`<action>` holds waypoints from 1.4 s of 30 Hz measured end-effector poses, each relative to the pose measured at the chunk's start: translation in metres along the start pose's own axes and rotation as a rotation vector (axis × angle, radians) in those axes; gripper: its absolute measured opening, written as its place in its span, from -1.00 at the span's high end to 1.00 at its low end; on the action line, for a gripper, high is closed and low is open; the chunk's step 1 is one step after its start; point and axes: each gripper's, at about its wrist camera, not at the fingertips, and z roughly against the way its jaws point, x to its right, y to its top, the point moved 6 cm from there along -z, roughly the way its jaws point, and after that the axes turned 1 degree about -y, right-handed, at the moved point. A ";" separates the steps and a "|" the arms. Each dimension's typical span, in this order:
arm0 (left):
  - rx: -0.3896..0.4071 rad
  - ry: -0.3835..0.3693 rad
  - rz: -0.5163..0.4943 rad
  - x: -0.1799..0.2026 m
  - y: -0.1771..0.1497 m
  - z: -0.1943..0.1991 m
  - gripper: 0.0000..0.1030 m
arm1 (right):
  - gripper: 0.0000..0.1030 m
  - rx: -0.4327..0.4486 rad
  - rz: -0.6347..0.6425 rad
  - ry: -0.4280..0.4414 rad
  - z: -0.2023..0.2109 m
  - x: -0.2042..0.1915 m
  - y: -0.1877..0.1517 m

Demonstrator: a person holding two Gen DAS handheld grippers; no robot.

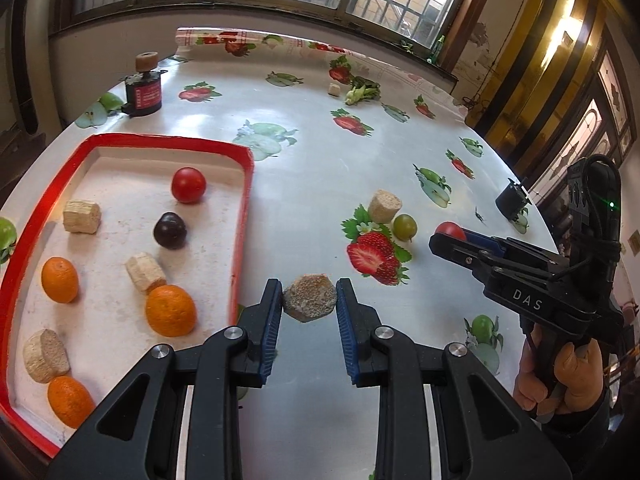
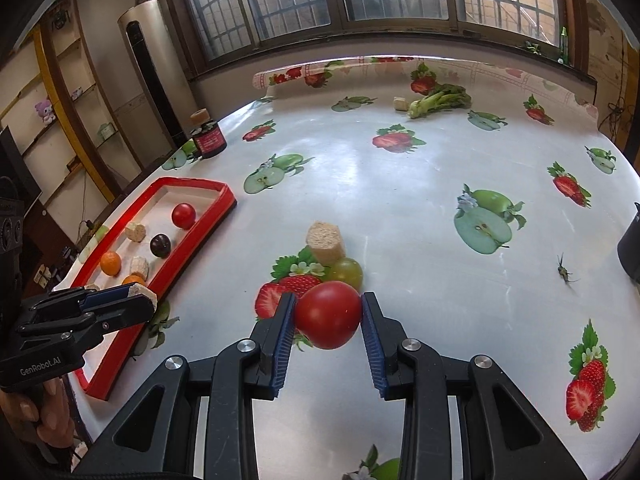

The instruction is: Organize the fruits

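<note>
We had the left gripper (image 1: 309,300) clamped on a tan hexagonal cork-like block (image 1: 309,298), held above the table just right of the red-rimmed white tray (image 1: 242,216); its blue pads pressed the block's two sides. The right gripper (image 2: 328,314) was clamped on a glossy red round tomato-like fruit (image 2: 329,314), lifted clear of the fruit-print tablecloth (image 2: 400,200).

Edges and room — the tray sat at the table's left edge, its right rim just beside the left gripper's fingers. Between tray and right gripper the cloth was bare apart from printed strawberries. The centre and far half of the table were open; a leafy green vegetable (image 2: 440,100) and a small tan block (image 2: 399,103) lay near the far edge, a dark red-labelled jar (image 1: 143,94) with a cork-like cylinder on top stood at far left, and a black cylinder (image 1: 512,202) sat near the right edge. A small insect-like thing (image 2: 565,270) lay on the cloth near it.

Loose on the table: a tan cylindrical block (image 2: 325,242) touching a green grape-like fruit (image 2: 349,272), both just beyond the held red fruit.

In the tray: a red round fruit (image 1: 188,185), a dark purple plum-like fruit (image 1: 170,231), three orange citrus fruits (image 1: 171,311), and three tan blocks (image 1: 81,216) — all spread apart, except that one block touched the middle orange and the near block sat against the near orange. Tray floor looked scuffed and stained.
</note>
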 end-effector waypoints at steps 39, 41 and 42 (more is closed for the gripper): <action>0.079 0.152 0.131 -0.097 0.001 0.048 0.52 | 0.35 -0.016 0.180 0.149 -0.031 -0.133 0.028; 0.082 0.157 0.139 -0.102 0.001 0.049 0.52 | 0.35 -0.018 0.187 0.155 -0.034 -0.138 0.029; 0.083 0.160 0.143 -0.104 0.001 0.050 0.52 | 0.36 -0.018 0.190 0.157 -0.035 -0.140 0.030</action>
